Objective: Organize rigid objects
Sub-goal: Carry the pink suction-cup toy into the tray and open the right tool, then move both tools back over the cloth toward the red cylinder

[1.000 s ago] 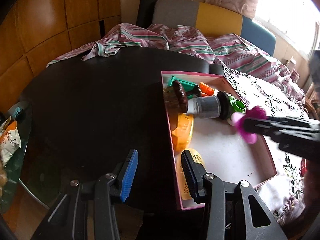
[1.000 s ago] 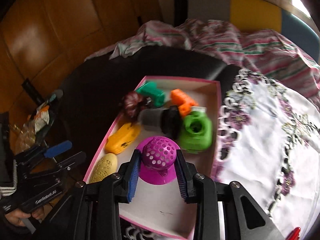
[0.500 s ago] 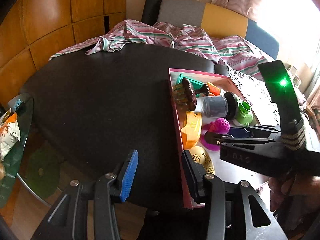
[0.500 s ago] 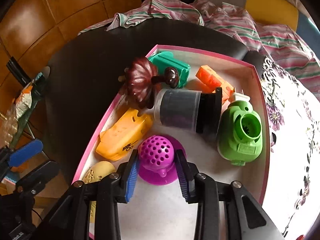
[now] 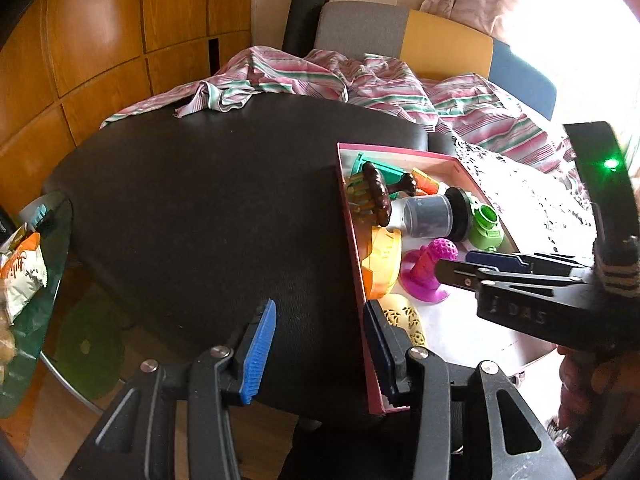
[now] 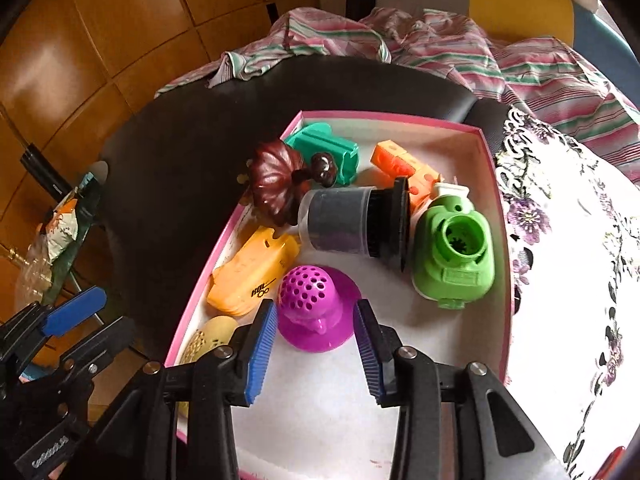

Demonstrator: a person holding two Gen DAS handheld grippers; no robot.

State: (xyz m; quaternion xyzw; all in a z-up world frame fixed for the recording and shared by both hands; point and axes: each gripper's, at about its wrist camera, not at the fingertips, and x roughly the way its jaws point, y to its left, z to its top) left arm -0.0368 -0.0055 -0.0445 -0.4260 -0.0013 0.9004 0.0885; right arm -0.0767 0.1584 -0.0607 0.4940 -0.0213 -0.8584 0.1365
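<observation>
Only my left wrist view takes in the whole dark worktop (image 5: pixel 200 208) left of the pink box (image 6: pixel 496 200). Inside that box lie a green housing (image 6: pixel 454 256), grey cup (image 6: pixel 336 220) and purple strainer (image 6: pixel 316 304). My right hand-held gripper (image 6: pixel 316 344), pinching the strainer half a second ago, now stands spread around it; my left hand-held gripper (image 5: pixel 320 348) gapes empty over the box's near wall.

**Far end crowded, near end open**

I see bare white floor in the box (image 6: pixel 482 152) near me. Ahead, the purple toy (image 6: pixel 316 308), orange case (image 6: pixel 252 272), jar (image 6: pixel 352 224) and green toy (image 6: pixel 456 256) block the way. The black tabletop (image 5: pixel 200 208) at left is open.
</observation>
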